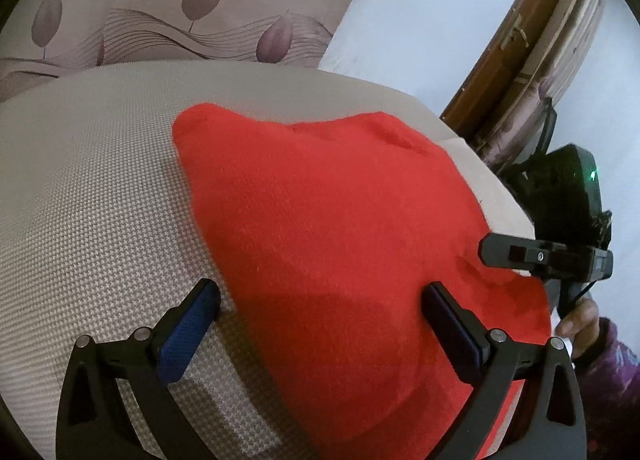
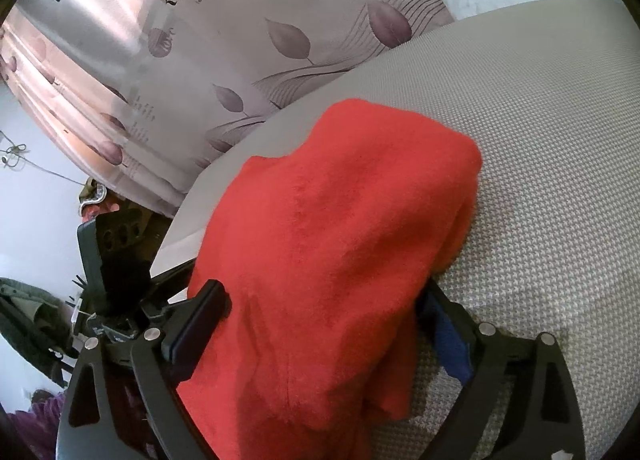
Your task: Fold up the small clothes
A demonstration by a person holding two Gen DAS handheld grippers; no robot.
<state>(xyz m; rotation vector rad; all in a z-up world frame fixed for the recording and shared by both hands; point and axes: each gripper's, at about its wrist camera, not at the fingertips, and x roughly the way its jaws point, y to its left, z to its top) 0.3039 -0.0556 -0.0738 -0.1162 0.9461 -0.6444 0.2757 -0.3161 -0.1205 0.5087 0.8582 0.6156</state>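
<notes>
Folded red garment [image 1: 320,220] lying on the grey woven cushion [image 1: 100,188], before a leaf-print curtain [image 1: 160,12]. Left gripper [image 1: 320,324] spread wide over its near edge, clamping nothing. Right gripper [image 2: 324,328] likewise parted, cloth between the jaws but unpinched. Risk ahead: thick, springy knit likely to bulge and unfold once left; snagging on a withdrawing finger possible.

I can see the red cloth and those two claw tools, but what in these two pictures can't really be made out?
- Red garment: its near end is cut off by the bottom edge in both wrist views, so its type is unclear.
- Right gripper: in the right wrist view the cloth covers part of its right pad, hiding any contact.
- Woven grey surface: under the garment it is hidden.
- Clutter by the wall, right wrist view: too small and dim to name.
</notes>
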